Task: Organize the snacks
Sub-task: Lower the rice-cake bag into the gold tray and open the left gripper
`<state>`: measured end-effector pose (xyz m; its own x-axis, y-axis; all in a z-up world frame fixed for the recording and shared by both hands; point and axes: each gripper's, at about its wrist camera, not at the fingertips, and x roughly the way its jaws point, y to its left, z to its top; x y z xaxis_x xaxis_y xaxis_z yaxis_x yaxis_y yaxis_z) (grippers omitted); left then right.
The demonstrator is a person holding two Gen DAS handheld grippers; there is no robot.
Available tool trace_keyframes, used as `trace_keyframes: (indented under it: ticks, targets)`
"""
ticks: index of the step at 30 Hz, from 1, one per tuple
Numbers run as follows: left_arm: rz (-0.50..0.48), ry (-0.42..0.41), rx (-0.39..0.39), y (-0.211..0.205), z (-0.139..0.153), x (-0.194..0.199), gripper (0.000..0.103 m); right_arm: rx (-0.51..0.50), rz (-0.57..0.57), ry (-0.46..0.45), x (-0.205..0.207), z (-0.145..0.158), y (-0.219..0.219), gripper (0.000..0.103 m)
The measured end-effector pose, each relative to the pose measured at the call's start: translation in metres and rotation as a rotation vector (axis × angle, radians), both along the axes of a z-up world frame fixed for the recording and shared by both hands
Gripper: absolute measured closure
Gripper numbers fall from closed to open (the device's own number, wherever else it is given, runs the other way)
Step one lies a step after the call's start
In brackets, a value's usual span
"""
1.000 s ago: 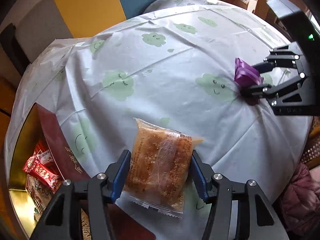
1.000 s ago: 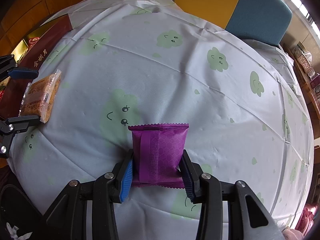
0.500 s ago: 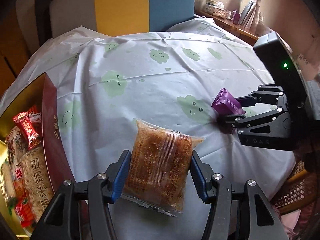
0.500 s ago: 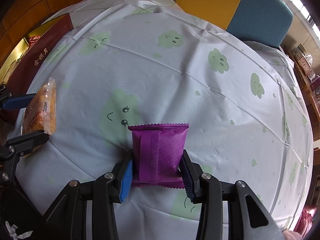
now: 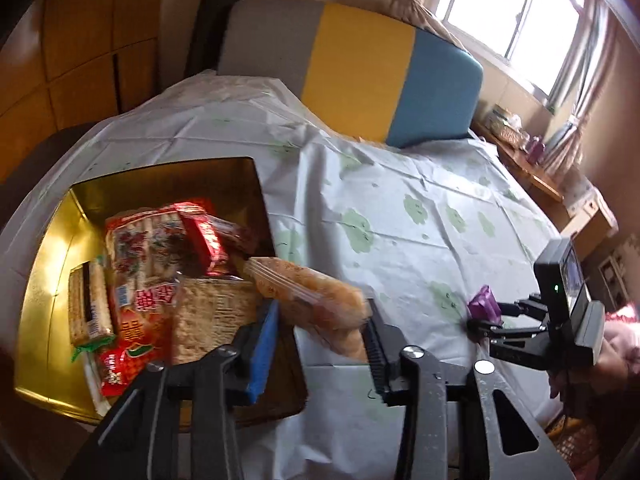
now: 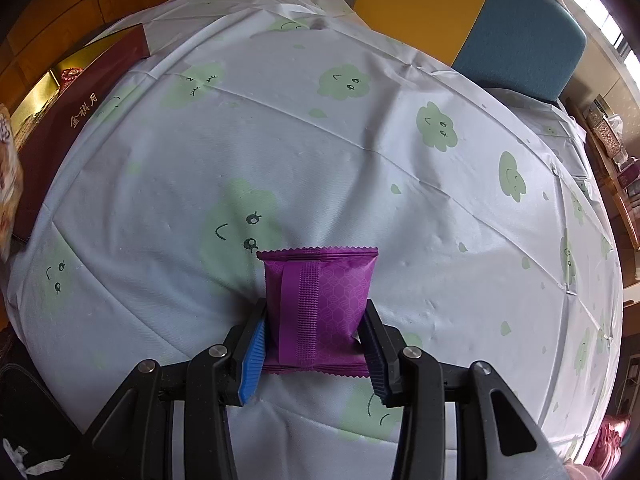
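Left claw (image 5: pixel 316 344): closed on the orange snack pack (image 5: pixel 308 300), held tilted in the lower middle of the left wrist view, its far end over the right wall of the gold box (image 5: pixel 44 264).
Right claw (image 6: pixel 314 354): clamped on the purple snack pack (image 6: pixel 318 304), low over the worktop (image 6: pixel 360 152), lower centre of the right wrist view.
Gold box: left of frame, already holding red and pale packets (image 5: pixel 156 264); bare gold floor shows at its upper part.
Step in hand, as I judge: carrying the orange pack into the box.
Doing it well: clear the box wall fully, aim for the bare floor, level the pack, release low so nothing slides.
Risk: the soft wrapper may slip or catch the wall.
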<state>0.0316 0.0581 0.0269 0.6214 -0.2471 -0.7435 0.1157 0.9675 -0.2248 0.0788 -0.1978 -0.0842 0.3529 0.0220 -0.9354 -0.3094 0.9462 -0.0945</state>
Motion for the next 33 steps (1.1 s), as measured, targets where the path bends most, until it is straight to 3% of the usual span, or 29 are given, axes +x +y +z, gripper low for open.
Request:
trace_keyframes:
  ticks: [3,7,11,14,17,18,19,22,24,27,30,33]
  targets:
    - [0.092,-0.028,0.009,0.031,0.007,-0.001,0.072,-0.001,0.000,-0.002,-0.001,0.000,0.000,0.060]
    - [0.188,-0.005,0.010,0.062,0.001,0.000,0.073,-0.004,-0.002,-0.006,-0.002,0.001,0.001,0.060]
    - [0.128,-0.018,0.034,0.046,0.001,-0.005,0.073,0.000,-0.006,-0.005,-0.003,0.002,0.000,0.060]
    - [-0.028,-0.058,0.126,0.006,0.004,-0.005,0.070,0.001,-0.007,-0.005,-0.003,0.002,0.000,0.060]
    - [-0.276,-0.094,0.359,-0.044,-0.001,-0.002,0.050,-0.001,-0.007,-0.005,-0.003,0.002,0.000,0.060]
    - [-0.353,-0.092,0.409,-0.056,-0.004,0.001,0.038,-0.002,-0.006,-0.005,-0.002,0.002,0.000,0.060]
    - [-0.422,-0.089,0.443,-0.065,-0.006,0.004,0.032,-0.003,-0.006,-0.004,-0.002,0.002,0.000,0.060]
    - [-0.663,-0.038,0.547,-0.086,-0.016,0.014,0.029,-0.010,-0.003,-0.006,-0.002,0.002,0.001,0.060]
    - [-0.769,-0.006,0.641,-0.095,-0.024,0.021,0.028,-0.013,-0.002,-0.005,-0.001,0.002,0.002,0.060]
    - [-0.849,0.043,0.719,-0.100,-0.034,0.037,0.028,-0.012,-0.002,0.000,0.000,0.002,0.002,0.060]
    - [-0.964,0.139,0.714,-0.101,-0.039,0.048,0.027,-0.009,0.000,0.006,0.002,0.002,0.002,0.060]
    - [-1.062,0.208,0.782,-0.102,-0.050,0.048,0.027,-0.003,-0.002,0.013,0.004,0.002,0.001,0.060]
